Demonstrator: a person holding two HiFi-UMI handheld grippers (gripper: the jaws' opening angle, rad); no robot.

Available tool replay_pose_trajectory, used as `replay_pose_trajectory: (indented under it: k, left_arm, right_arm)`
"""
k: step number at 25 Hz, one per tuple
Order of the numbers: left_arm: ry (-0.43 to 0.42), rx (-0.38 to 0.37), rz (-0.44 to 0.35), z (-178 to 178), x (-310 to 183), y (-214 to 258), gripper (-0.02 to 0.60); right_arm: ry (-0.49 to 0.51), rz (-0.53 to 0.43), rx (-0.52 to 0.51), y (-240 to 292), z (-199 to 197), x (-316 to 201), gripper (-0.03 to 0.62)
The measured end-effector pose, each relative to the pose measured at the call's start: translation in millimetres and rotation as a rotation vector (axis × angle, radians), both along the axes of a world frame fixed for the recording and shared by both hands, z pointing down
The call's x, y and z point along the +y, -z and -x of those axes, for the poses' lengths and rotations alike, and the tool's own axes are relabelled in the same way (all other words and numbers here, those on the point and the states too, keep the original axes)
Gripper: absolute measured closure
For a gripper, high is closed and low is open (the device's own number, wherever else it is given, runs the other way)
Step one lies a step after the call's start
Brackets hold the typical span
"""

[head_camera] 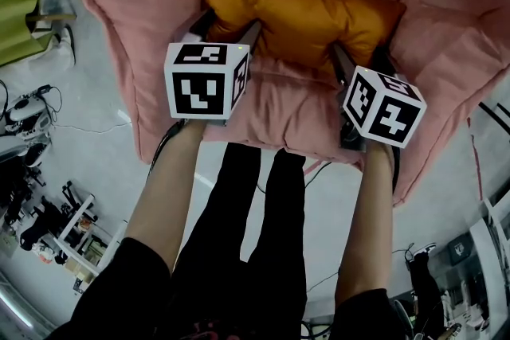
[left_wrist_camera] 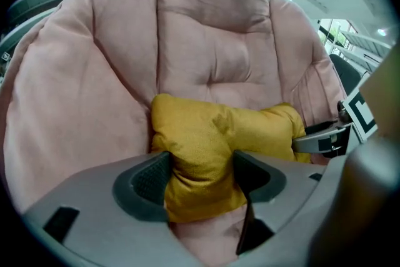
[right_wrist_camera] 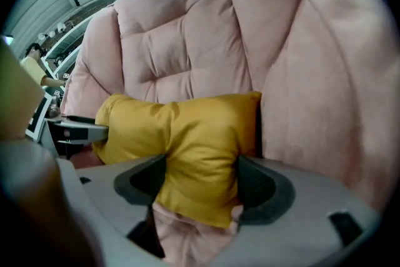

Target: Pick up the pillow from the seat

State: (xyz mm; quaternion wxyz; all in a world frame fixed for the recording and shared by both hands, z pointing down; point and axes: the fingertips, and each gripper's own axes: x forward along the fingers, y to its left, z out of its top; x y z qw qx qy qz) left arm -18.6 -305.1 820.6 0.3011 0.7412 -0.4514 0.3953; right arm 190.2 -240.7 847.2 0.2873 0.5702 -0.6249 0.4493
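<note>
A mustard-yellow pillow [head_camera: 303, 8] lies across the pink padded seat [head_camera: 271, 107], against its backrest. My left gripper [head_camera: 227, 28] straddles the pillow's left end. In the left gripper view that end [left_wrist_camera: 206, 134] fills the gap between the dark pads [left_wrist_camera: 150, 181] of the wide-set jaws without looking squeezed. My right gripper [head_camera: 362, 52] straddles the right end in the same way. In the right gripper view the pillow [right_wrist_camera: 187, 128] sits between its pads [right_wrist_camera: 259, 187] and bulges above them. Each gripper view shows the other gripper's finger at the pillow's far end.
The pink chair cushion [left_wrist_camera: 206, 40] rises high behind and around the pillow, close on the right side [right_wrist_camera: 312, 72]. The person's black-clad legs [head_camera: 255, 235] stand at the seat's front edge. A green object [head_camera: 20, 4], cables and a small rack [head_camera: 72, 235] are on the floor to the left.
</note>
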Motion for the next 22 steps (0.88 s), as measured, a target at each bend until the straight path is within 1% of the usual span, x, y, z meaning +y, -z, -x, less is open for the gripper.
replay_pose_trajectory:
  k: [3, 7, 11, 14, 18, 22]
  left_arm:
    - [-0.012, -0.002, 0.015, -3, 2, -3, 0.256]
    - [-0.041, -0.019, 0.024, -4, 5, -6, 0.299]
    - [-0.079, -0.051, 0.003, -9, 11, -6, 0.357]
    - [-0.101, -0.050, -0.006, -9, 14, -3, 0.399]
    - [-0.100, -0.031, -0.024, -6, 19, 4, 0.420]
    - [-0.095, -0.032, -0.048, -1, 20, 17, 0.423]
  right_arm:
    - [0.001, -0.002, 0.019, -2, -2, 2, 0.240]
    - [0.005, 0.012, 0.032, -4, 3, 3, 0.244]
    - [0.020, 0.004, 0.056, -2, 6, 5, 0.314]
    - [0.018, -0.018, 0.073, 2, 8, 7, 0.348]
    - [0.018, -0.036, 0.092, 8, 12, 12, 0.370]
    - [0.018, -0.058, 0.110, 21, 15, 13, 0.373]
